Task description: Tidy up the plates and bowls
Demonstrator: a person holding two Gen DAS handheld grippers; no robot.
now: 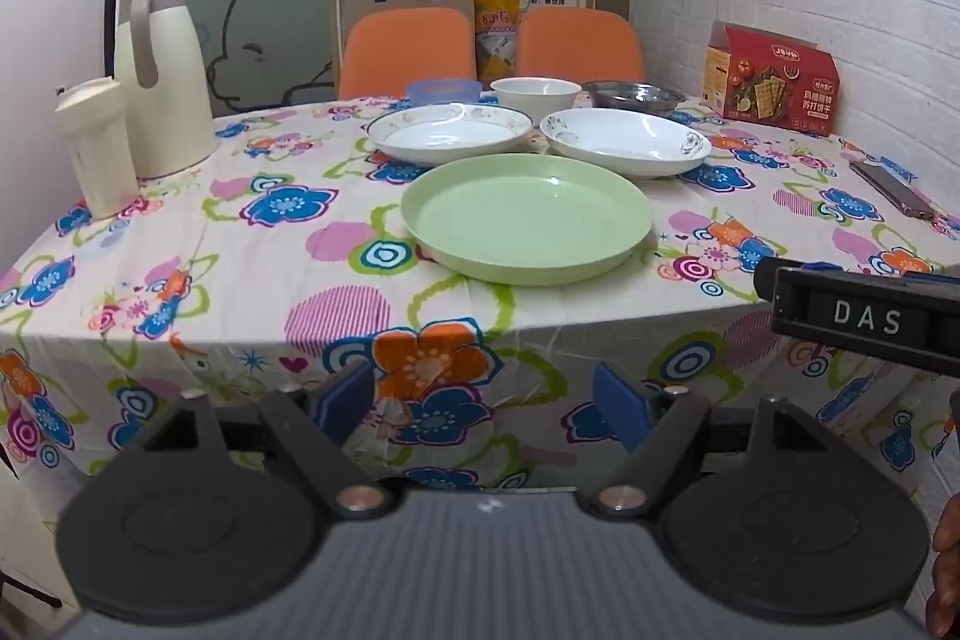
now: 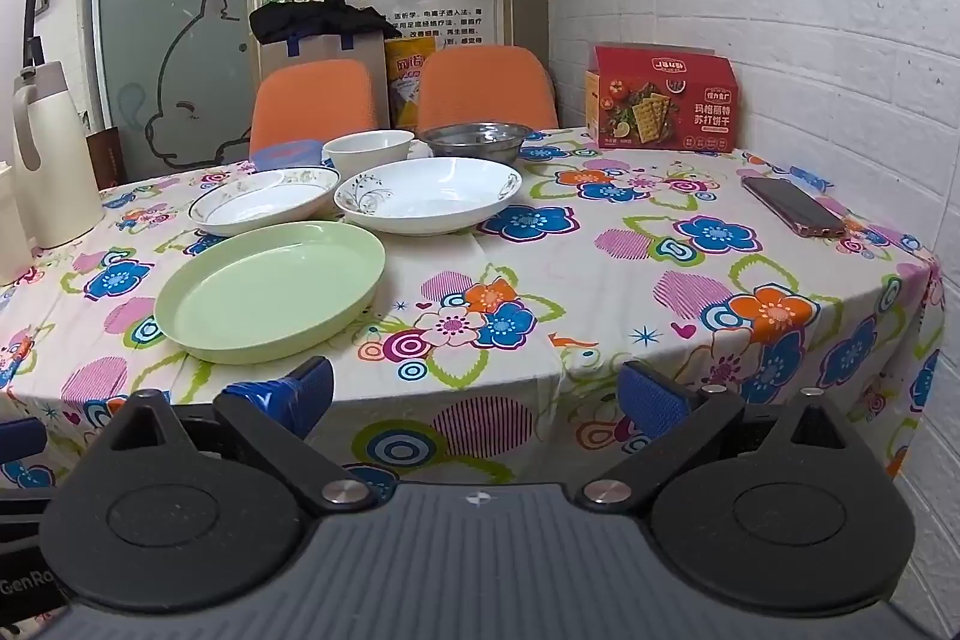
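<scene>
I judged nothing sorted: 3 plates, led by the green plate [image 1: 527, 218], and 3 bowls, among them the white bowl [image 1: 536, 94], lay unstacked on the bench [image 1: 198, 268], with my left tool [image 1: 483, 409] and right tool [image 2: 480, 394] both spread and empty.

- The plate [image 1: 527, 217] at 6 o'clock was plain pale green.
- The tablecloth [image 2: 600, 280] bore bright flowers.
- The chairs [image 2: 312, 100] were orange.
- The box [image 2: 663, 100] was red.

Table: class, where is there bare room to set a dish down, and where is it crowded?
Free: the cloth between the green plate and the phone, and left between that plate and the jug. Crowded: the far middle, with two white plates and three bowls.
</scene>
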